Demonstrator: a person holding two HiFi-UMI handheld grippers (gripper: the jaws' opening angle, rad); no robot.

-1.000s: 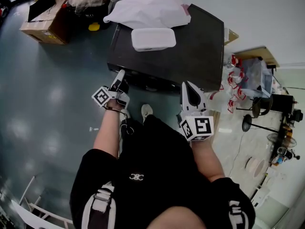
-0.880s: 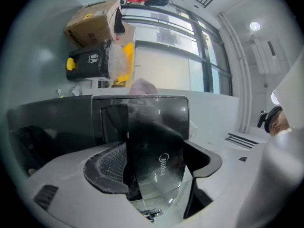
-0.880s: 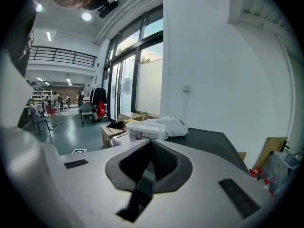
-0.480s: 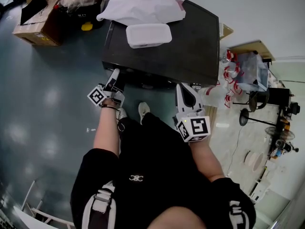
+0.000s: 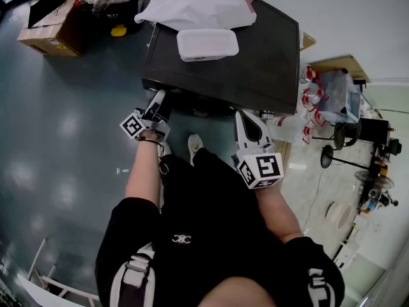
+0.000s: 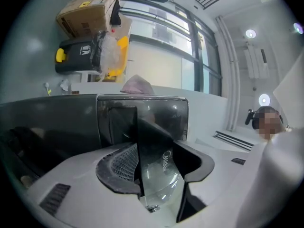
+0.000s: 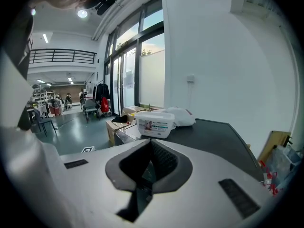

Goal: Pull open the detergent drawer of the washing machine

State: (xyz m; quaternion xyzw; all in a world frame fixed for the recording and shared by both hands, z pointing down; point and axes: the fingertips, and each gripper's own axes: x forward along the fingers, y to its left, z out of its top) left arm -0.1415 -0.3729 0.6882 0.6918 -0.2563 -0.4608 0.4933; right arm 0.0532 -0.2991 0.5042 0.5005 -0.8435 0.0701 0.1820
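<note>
The dark washing machine (image 5: 255,62) stands in front of me, seen from above. My left gripper (image 5: 160,102) reaches up against its front top left corner. In the left gripper view the glossy dark front of the detergent drawer (image 6: 159,160), with a logo on it, fills the gap between the jaws of the left gripper (image 6: 161,151). Those jaws have just been closing, and both now sit against the drawer front. My right gripper (image 5: 250,117) hangs shut and empty a little short of the machine's front right. In its own view the right gripper (image 7: 149,151) points over the machine's top.
On the machine's top lie a white lidded box (image 5: 208,43) and a white bag (image 5: 198,8). A cardboard box (image 5: 48,34) and dark bins stand on the floor at far left. Red and white clutter (image 5: 313,98) and small stands crowd the right side. My shoe (image 5: 196,147) is below the machine's front.
The left gripper stays at the machine's front left corner and its jaws look narrower. The right gripper has sunk a little in front of the machine.
</note>
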